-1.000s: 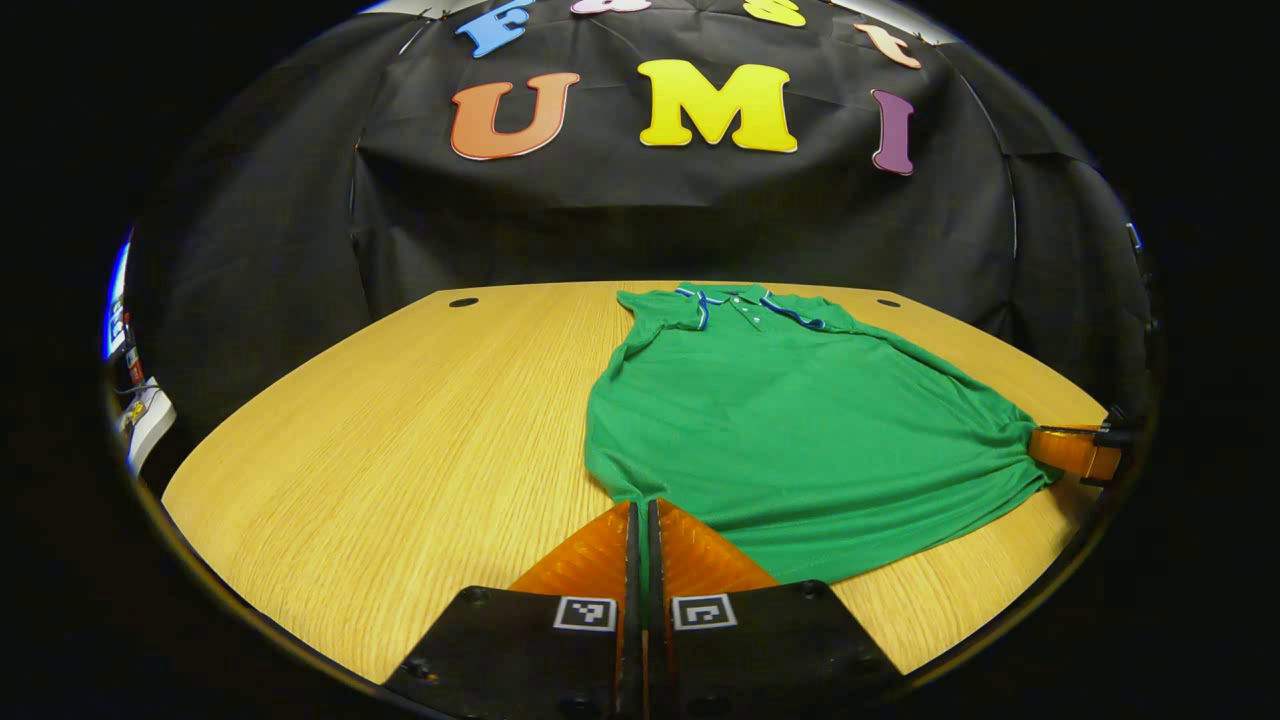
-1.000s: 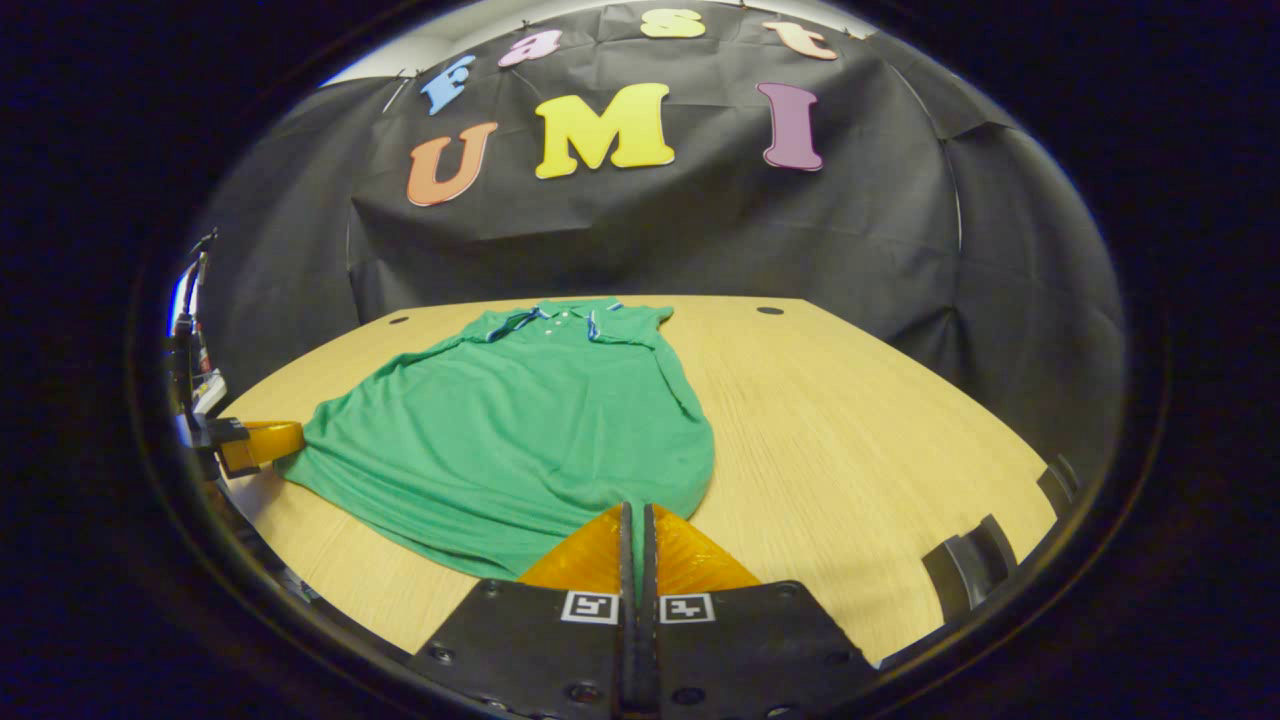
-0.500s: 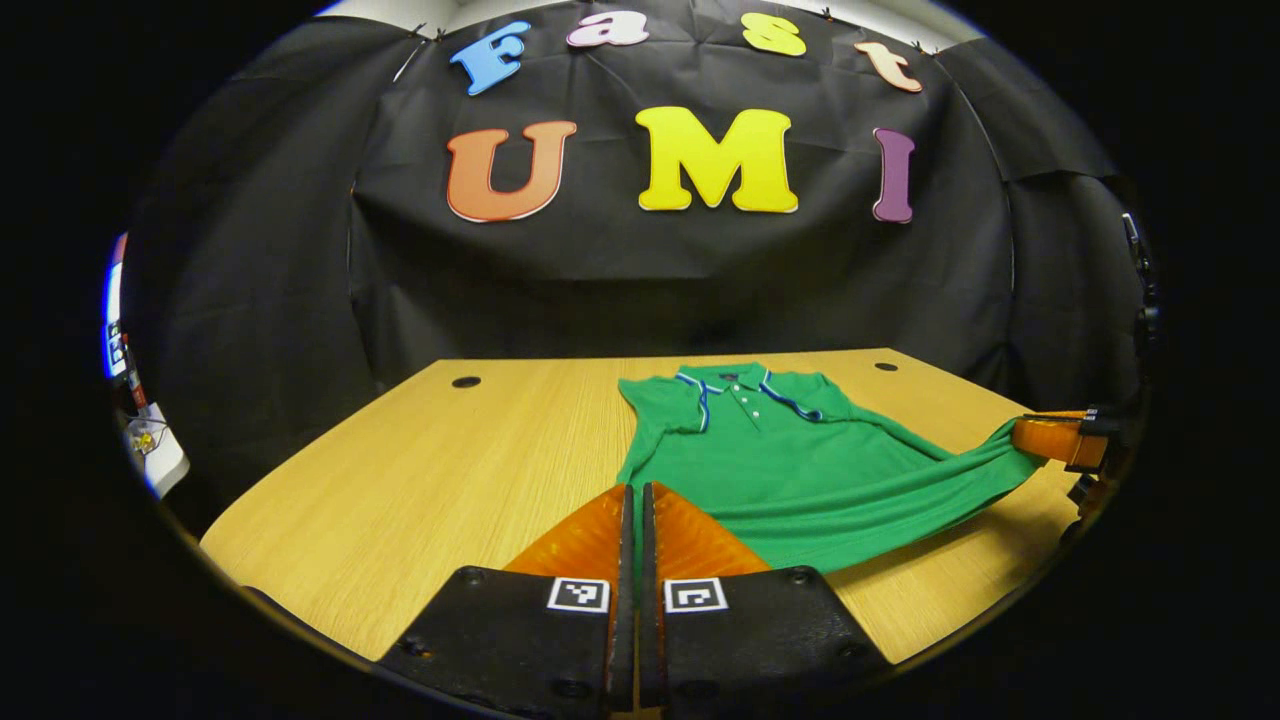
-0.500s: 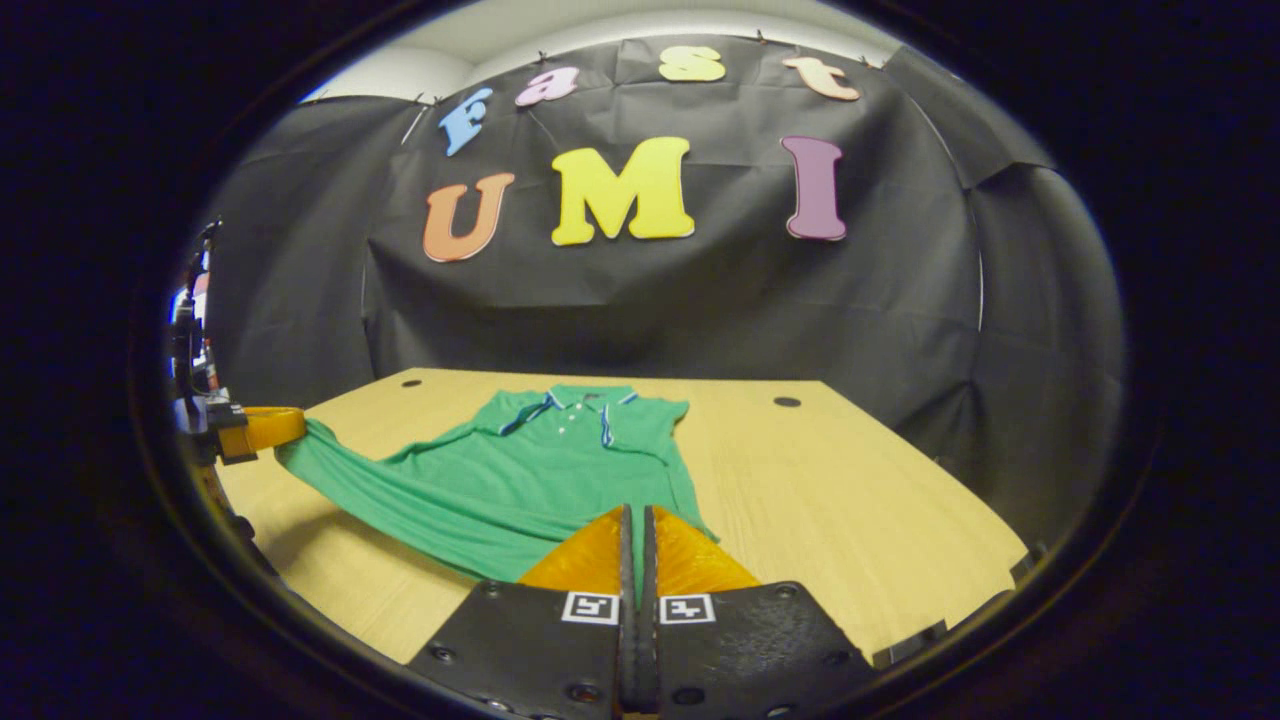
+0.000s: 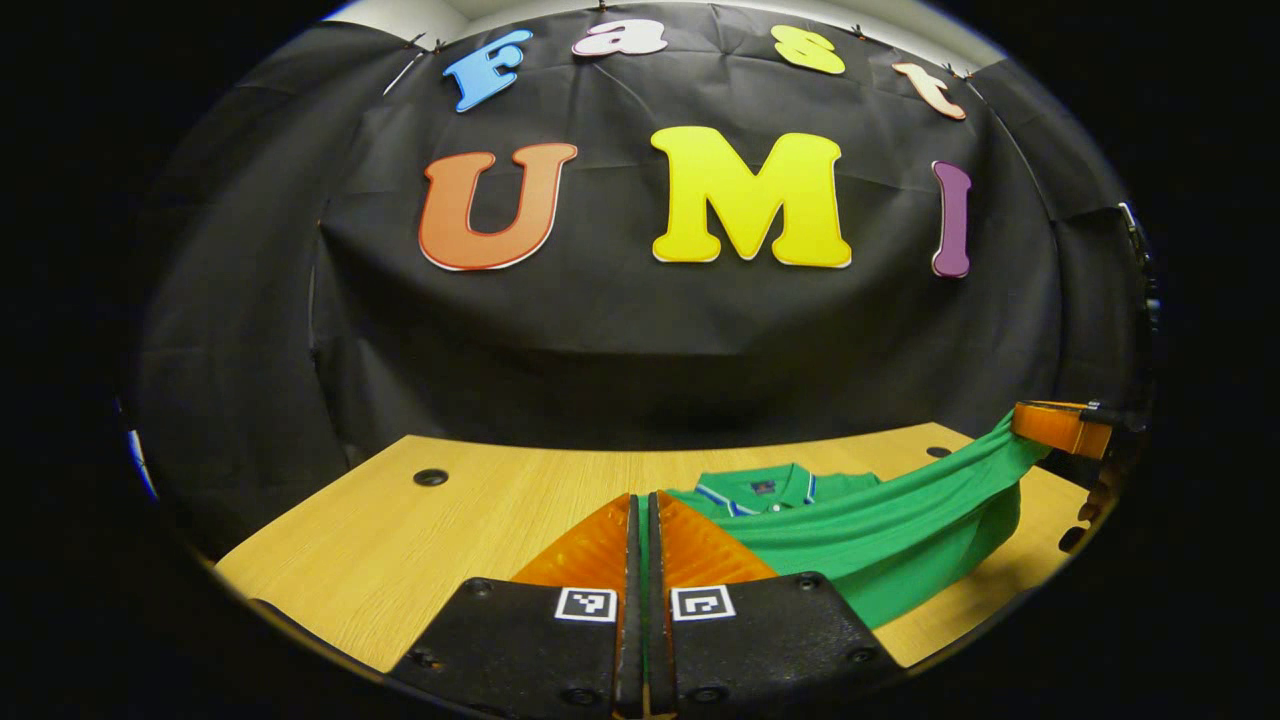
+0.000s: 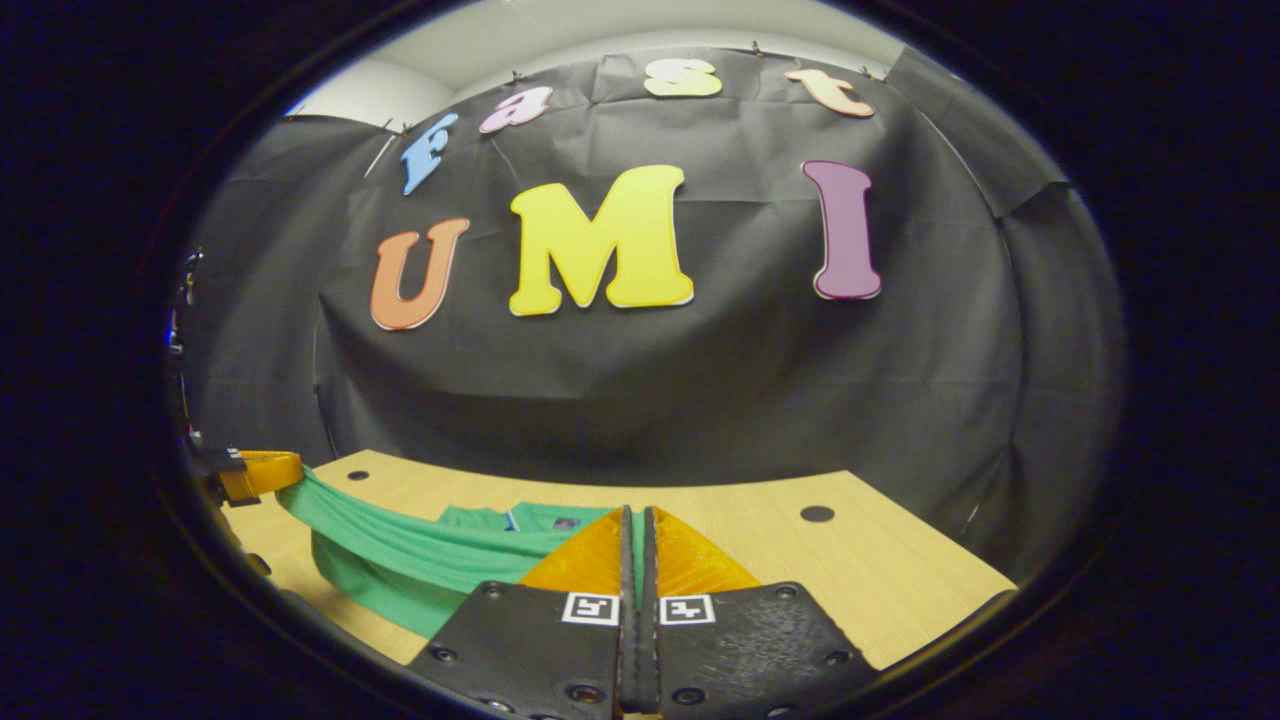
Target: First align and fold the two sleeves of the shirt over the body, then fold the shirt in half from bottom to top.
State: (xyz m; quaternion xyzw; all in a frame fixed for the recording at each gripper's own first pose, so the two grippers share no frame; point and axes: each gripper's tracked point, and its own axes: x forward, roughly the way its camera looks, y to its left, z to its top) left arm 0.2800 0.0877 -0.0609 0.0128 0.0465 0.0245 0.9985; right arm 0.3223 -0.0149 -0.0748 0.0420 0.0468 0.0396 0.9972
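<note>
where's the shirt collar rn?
In the left gripper view, the collar lies flat on the table, at its far side near the black cloth, just beyond the left tongs and behind the lifted hem.

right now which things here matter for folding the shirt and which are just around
For the job:
- green polo shirt with blue-trimmed collar
- left tool, shut on its hem
- right tool, shut on its hem

Just around:
- light wooden table
- round holes in the tabletop
</note>
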